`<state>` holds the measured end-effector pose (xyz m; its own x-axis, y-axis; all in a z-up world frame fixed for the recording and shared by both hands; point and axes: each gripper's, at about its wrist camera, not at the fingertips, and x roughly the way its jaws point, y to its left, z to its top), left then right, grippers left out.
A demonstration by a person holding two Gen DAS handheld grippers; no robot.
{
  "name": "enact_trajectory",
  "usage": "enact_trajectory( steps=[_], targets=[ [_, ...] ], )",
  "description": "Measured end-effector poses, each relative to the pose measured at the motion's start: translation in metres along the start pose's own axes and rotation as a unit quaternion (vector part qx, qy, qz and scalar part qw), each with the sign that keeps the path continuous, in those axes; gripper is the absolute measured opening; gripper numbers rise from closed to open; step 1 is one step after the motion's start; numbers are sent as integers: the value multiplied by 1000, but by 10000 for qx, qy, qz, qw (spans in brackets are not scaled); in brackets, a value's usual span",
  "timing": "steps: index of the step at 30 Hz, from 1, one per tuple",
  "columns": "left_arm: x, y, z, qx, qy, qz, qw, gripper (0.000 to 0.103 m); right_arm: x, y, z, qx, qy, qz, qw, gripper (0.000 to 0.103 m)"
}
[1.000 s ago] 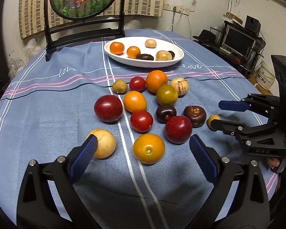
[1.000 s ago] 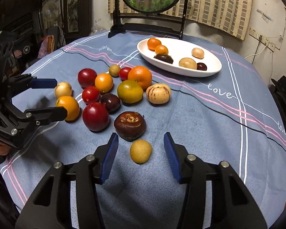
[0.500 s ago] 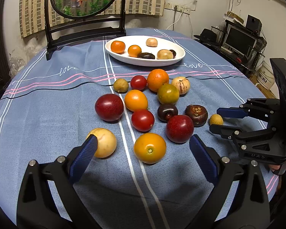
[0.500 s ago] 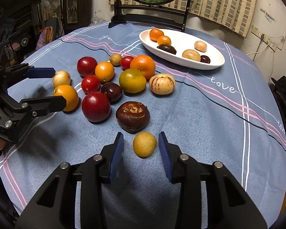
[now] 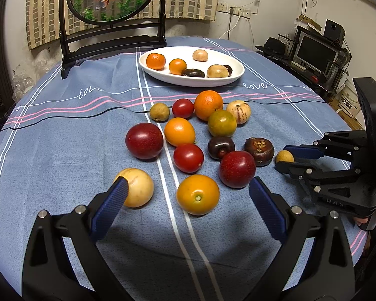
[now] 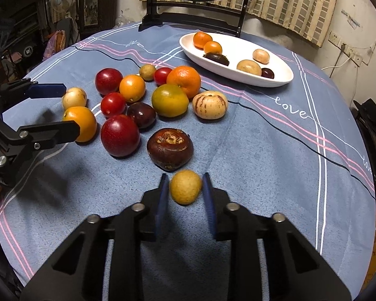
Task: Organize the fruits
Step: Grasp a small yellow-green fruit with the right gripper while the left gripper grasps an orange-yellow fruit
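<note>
Now the small tan fruit [image 6: 185, 186] is clamped between the just-closed jaws of the right gripper [image 6: 185, 195], presumably for carrying to the white dish [image 6: 283, 80] ahead, while the left gripper [image 5: 188, 205] is held apart.

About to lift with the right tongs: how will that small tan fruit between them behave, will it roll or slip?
The small tan fruit is round, so it would probably roll if released on the tablecloth. It looks small and likely light. The right tongs have just been closing and now press both its sides near mid-height; its skin looks matte, so slipping seems unlikely.
</note>
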<state>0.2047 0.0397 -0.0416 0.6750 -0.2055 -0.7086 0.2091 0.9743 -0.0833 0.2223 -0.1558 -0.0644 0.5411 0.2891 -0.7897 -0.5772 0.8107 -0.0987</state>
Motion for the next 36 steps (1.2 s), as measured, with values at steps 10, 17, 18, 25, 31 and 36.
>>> enact_trajectory(
  steps=[10,17,18,25,31,36],
  targets=[
    [-4,4,-3,-21,-67,-189,9998,92,-10,-23,-2,555,-241,6,9982,26],
    [-3,-11,-4,348,-20,-4,9994,76,-11,-22,-1,552,-285,-7,9981,26],
    [-3,-13,-4,411,-32,49,9991,72,-12,-21,-2,550,-289,-8,9981,26],
    [-10,-19,-3,732,-238,291,9966,65,-12,-20,-2,544,-290,10,9981,26],
    [-8,-24,0,1029,-202,133,9944,45,-13,-21,-2,548,-318,31,9980,26],
    [6,-20,-1,1050,127,167,9942,45,-13,-21,-2,540,-330,57,9980,26]
  ],
)
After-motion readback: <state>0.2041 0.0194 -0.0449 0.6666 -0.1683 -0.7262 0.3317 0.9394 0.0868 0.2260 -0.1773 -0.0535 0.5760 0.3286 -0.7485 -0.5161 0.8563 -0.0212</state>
